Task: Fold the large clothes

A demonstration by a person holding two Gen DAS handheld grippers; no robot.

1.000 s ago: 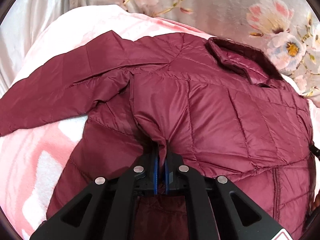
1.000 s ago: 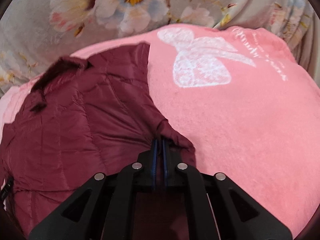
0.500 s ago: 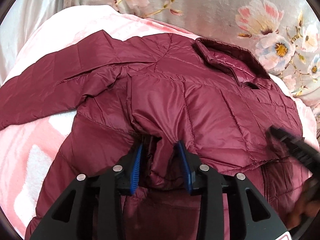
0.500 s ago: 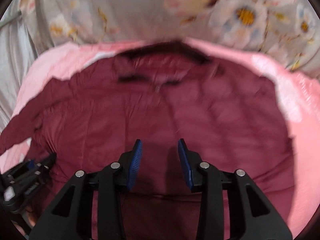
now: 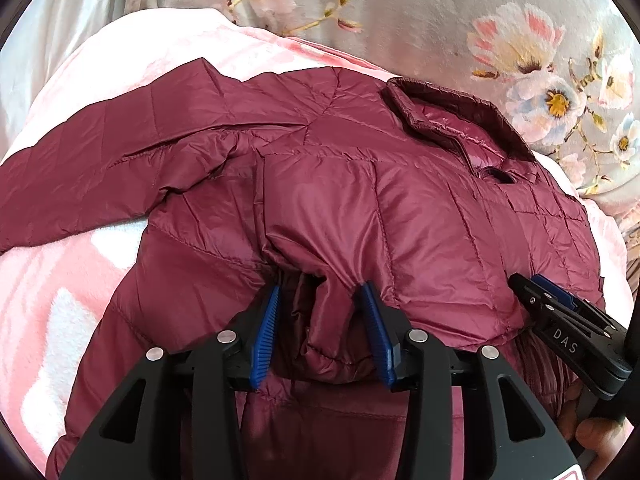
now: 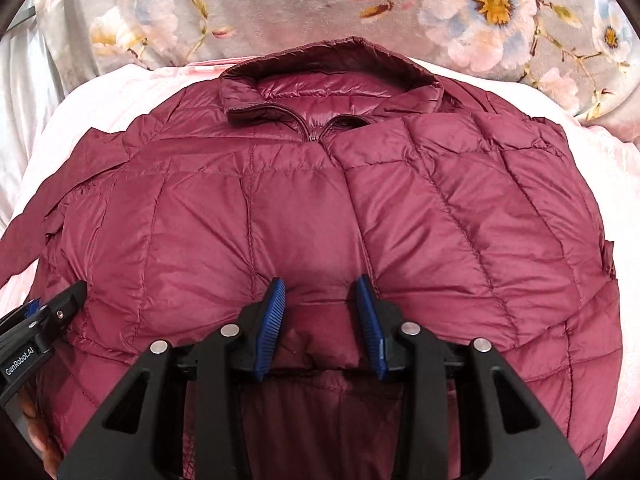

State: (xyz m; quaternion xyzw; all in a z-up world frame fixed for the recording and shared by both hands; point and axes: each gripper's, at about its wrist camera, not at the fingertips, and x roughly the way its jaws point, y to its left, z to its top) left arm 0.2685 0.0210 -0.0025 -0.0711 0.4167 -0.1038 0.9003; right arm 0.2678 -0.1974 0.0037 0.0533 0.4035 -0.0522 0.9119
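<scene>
A maroon quilted jacket [image 5: 420, 220] [image 6: 280, 220] lies front up on a pink blanket [image 5: 60, 280], collar [image 6: 332, 52] at the far side. One sleeve [image 5: 80, 160] stretches out to the left. A folded part of the jacket ends in a loose cuff [image 5: 324, 352] between the blue pads of my left gripper [image 5: 320, 286], whose jaws are opening and do not squeeze it. My right gripper [image 6: 320, 278] is open low over the middle of the jacket front, with nothing clamped. Each gripper shows at the edge of the other's view [image 5: 536, 280] [image 6: 60, 296].
Grey fabric printed with flowers [image 5: 400, 20] [image 6: 280, 0] rises behind the blanket. Pale satin cloth [image 5: 60, 40] lies at the far left. A hand [image 5: 580, 428] holds the right gripper's handle. The pink blanket [image 6: 600, 152] shows on both sides of the jacket.
Both grippers went from shut on jacket fabric to open, letting it go. The right gripper swung from the jacket's right edge to over its middle. The left one stayed put.
</scene>
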